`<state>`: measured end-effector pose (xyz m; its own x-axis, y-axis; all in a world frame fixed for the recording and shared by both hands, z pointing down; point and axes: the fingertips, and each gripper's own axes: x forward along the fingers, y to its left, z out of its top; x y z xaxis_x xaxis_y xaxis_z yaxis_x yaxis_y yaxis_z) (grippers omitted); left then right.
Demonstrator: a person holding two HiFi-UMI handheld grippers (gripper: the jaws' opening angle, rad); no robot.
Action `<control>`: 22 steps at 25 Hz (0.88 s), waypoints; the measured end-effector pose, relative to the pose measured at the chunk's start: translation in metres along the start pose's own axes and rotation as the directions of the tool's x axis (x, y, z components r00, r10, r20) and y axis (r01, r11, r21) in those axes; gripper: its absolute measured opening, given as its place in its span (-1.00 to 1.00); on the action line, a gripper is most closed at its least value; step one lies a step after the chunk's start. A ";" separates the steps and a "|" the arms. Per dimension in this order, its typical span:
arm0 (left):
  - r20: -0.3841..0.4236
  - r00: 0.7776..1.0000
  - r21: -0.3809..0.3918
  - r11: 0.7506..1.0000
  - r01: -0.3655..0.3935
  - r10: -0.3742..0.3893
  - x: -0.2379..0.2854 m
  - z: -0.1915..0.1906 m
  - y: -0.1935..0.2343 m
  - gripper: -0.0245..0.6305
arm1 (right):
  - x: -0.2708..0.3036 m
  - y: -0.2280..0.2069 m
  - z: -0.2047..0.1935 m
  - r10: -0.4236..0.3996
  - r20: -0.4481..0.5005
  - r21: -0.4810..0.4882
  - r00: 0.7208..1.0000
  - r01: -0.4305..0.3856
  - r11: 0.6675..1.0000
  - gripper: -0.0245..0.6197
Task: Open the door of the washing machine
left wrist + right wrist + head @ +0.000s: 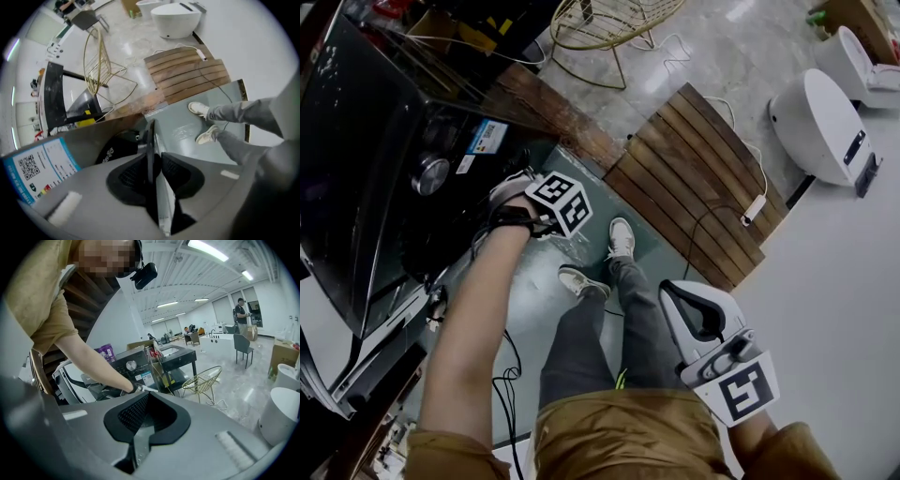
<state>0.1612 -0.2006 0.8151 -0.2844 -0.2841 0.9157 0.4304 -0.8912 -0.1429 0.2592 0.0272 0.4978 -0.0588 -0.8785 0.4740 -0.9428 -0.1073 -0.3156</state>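
- Head view: The person stands on a grey-green mat with the left arm stretched toward the dark washing machine (366, 169) at the left. The left gripper (514, 192) meets the machine's front near a round control knob (431, 174). The right gripper (689, 305) hangs by the person's right hip, well apart from the machine and apparently not needed for this step.
- Left gripper view: The jaws are pinched on the thin dark edge of the door (151, 136), one pad on each side. This grip looks suited to swinging the door outward. How far the door stands open cannot be told.
- Right gripper view: The jaws are drawn together with nothing between them. The washing machine shows beyond, with the person's arm reaching to it.
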 end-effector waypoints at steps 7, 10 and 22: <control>0.039 0.998 0.033 0.999 -0.043 0.041 -0.006 0.013 -0.046 -0.44 | -0.003 0.010 0.009 0.026 0.009 -0.035 1.000 -0.026 0.999 -0.91; 0.060 0.998 -0.029 1.000 -0.005 0.006 -0.008 0.013 -0.055 -0.45 | -0.001 0.015 0.007 0.037 0.007 -0.036 0.999 -0.037 0.999 -0.91; 0.097 0.995 -0.025 1.000 0.009 -0.006 -0.023 0.015 -0.111 -0.43 | 0.003 0.024 -0.001 0.115 0.000 -0.069 0.993 -0.114 0.991 -0.91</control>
<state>0.1329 -0.0897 0.8154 -0.2024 -0.2426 0.9488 0.4061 -0.9024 -0.1441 0.2359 0.0222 0.4928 -0.1664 -0.8850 0.4349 -0.9503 0.0262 -0.3103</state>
